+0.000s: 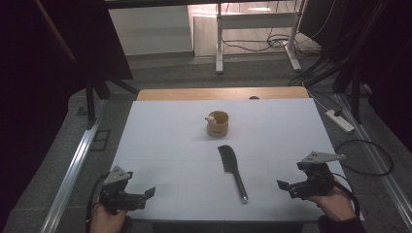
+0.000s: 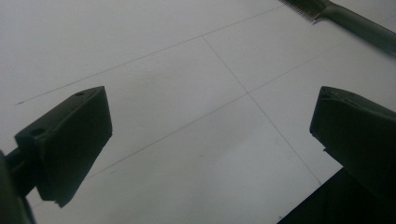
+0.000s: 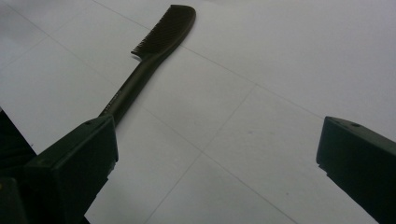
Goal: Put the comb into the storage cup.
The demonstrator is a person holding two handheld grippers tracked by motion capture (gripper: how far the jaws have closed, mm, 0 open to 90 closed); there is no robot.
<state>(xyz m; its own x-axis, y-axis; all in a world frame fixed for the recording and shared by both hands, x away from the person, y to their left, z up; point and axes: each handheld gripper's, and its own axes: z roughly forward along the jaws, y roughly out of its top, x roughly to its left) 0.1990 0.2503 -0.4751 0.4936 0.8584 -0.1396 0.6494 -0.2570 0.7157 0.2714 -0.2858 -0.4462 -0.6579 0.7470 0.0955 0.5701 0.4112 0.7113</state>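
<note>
A black comb lies flat in the middle of the white table, teeth end away from me, handle toward the front edge. Behind it stands a small tan cup with something white at its rim. My left gripper rests open at the front left corner with nothing between its jaws; its own view catches the comb at the upper right. My right gripper is open at the front right, and the comb lies ahead of its left jaw.
A wooden strip runs along the table's far edge. Beyond stand a desk frame and loose cables on the floor; a power strip lies right of the table. A metal rail runs along the left.
</note>
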